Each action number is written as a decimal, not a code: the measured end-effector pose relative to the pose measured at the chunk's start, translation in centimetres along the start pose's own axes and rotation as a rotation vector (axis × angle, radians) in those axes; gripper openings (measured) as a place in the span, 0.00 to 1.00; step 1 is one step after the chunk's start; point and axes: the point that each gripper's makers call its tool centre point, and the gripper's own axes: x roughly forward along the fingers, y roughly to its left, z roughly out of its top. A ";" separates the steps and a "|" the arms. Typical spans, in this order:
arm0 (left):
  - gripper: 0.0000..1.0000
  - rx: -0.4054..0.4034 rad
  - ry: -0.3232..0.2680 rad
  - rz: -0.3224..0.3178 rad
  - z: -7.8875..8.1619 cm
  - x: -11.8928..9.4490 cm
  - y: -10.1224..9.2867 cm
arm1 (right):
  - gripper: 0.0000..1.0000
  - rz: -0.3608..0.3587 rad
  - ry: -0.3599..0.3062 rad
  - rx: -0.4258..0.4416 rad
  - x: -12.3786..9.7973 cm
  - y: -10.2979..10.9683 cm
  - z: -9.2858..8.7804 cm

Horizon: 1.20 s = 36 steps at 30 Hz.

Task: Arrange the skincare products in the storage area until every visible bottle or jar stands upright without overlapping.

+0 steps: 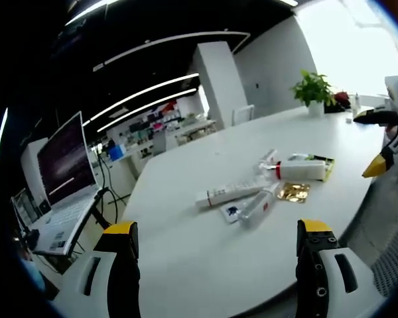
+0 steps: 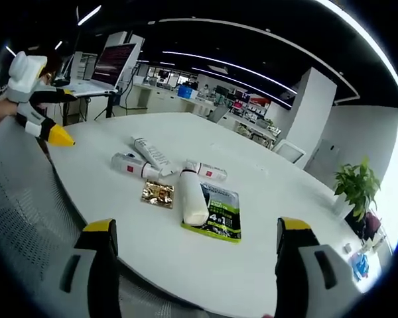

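Nearby, laptop point(image 1: 66, 179) and plant point(image 2: 359, 187) flank the table point(image 2: 205, 265).

**Skincare items lying flat on the white table**

The right gripper point(image 2: 196, 255) is hanging over the near edge of the white table point(image 2: 265, 199), its yellow-tipped jaws standing wide apart at the bottom of the frame. At centre, a white bottle point(image 2: 193, 197) is lying on its side, partly overlapping a green-and-black packet point(image 2: 220, 211). A gold foil sachet point(image 2: 158, 193) is lying just left of the bottle. Above these, a long white tube point(image 2: 152, 156), a small tube with a red label point(image 2: 133, 165) and another red-labelled tube point(image 2: 209, 171) are all lying flat. The left gripper point(image 2: 48, 114) is showing at upper left. A laptop point(image 2: 106, 71) is sitting at the top left, and a potted plant point(image 2: 355, 189) is standing at right.
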 end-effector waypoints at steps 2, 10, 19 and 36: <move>0.97 0.004 0.002 0.003 0.0 0.0 0.0 | 1.00 -0.012 -0.025 -0.008 -0.2 -0.2 0.4; 0.97 0.005 0.000 0.002 0.0 0.0 0.0 | 1.00 0.015 0.006 -0.026 -0.2 0.2 0.2; 0.97 -0.007 0.005 -0.001 -0.2 0.0 0.0 | 1.00 0.056 -0.037 -0.056 0.6 -0.8 3.1; 0.97 -0.002 -0.011 0.010 0.1 -0.1 0.2 | 1.00 0.204 -0.045 -0.013 3.9 -2.7 5.2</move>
